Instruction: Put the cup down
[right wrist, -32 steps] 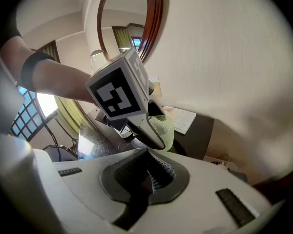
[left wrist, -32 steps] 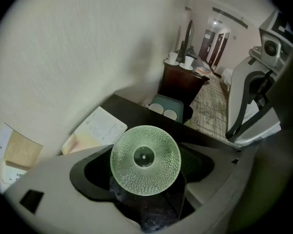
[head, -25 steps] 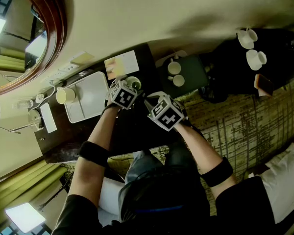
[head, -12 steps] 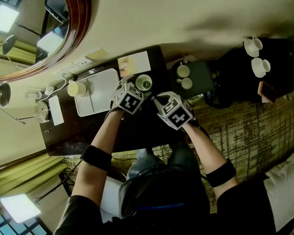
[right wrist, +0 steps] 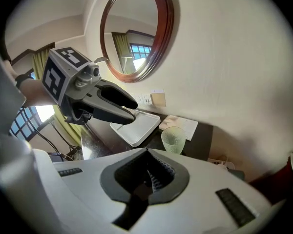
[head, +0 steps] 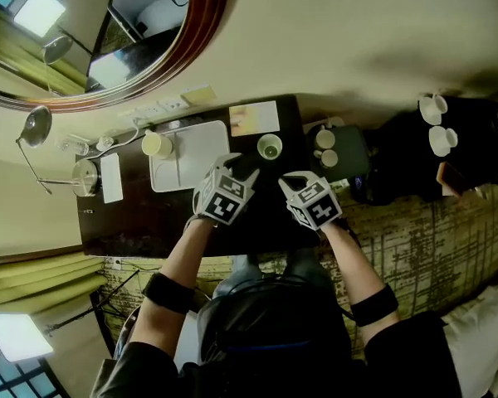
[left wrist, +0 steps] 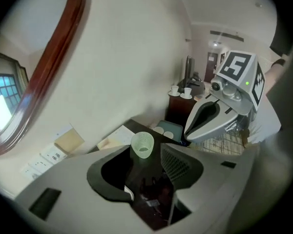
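The cup (head: 270,147) is a pale green textured glass and stands upright on the dark table (head: 149,214), near its far edge. In the left gripper view the cup (left wrist: 142,144) lies just beyond the tips of my left gripper (left wrist: 146,165), clear of them. Its jaws have just been closing, stand apart, and hold nothing. In the head view my left gripper (head: 242,171) hangs short of the cup. My right gripper (head: 295,181) is beside it, shut and empty. The right gripper view shows the cup (right wrist: 173,140) ahead of its closed jaws.
A white tray (head: 187,153) lies left of the cup, with a white mug (head: 156,144) at its left end. A paper card (head: 255,118) sits behind the cup. To the right, a green tray (head: 342,162) carries two small white cups. A round mirror (head: 133,31) hangs on the wall.
My left gripper has drawn back and up from the cup, which stays standing on the table. The right gripper has lifted a little.
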Motion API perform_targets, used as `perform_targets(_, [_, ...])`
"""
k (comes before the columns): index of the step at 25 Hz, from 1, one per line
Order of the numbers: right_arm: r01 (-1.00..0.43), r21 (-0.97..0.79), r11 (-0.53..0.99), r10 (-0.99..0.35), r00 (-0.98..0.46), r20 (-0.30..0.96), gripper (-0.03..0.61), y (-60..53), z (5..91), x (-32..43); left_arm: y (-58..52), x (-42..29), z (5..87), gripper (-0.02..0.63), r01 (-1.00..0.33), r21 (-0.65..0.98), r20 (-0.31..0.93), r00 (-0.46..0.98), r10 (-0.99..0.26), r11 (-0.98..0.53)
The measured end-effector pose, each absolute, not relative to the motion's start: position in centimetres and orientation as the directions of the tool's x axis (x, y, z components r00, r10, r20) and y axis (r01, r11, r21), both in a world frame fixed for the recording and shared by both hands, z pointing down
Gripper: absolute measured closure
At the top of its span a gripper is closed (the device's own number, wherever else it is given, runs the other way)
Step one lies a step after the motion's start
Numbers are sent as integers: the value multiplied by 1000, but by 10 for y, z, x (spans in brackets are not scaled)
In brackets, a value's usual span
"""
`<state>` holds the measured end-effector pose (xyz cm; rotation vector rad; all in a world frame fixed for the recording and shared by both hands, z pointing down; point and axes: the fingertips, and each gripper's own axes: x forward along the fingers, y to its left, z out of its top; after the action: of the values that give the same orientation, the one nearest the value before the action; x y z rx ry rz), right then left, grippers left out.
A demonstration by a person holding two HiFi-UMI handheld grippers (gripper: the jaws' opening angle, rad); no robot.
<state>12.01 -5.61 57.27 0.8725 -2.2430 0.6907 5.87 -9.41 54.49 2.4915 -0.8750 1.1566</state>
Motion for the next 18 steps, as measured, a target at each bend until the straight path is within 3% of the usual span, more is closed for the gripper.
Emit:
perform_targets(7, [-729, -194, 657, -427, -572, 700, 571, -56, 562, 95, -83, 1, 520, 614, -711, -25, 702, 488, -519, -702])
perform_targets(18, [-685, -188, 704, -421, -615, 667, 571, -52, 530, 30, -61, -70, 501, 614, -831, 85, 629, 472, -617, -550])
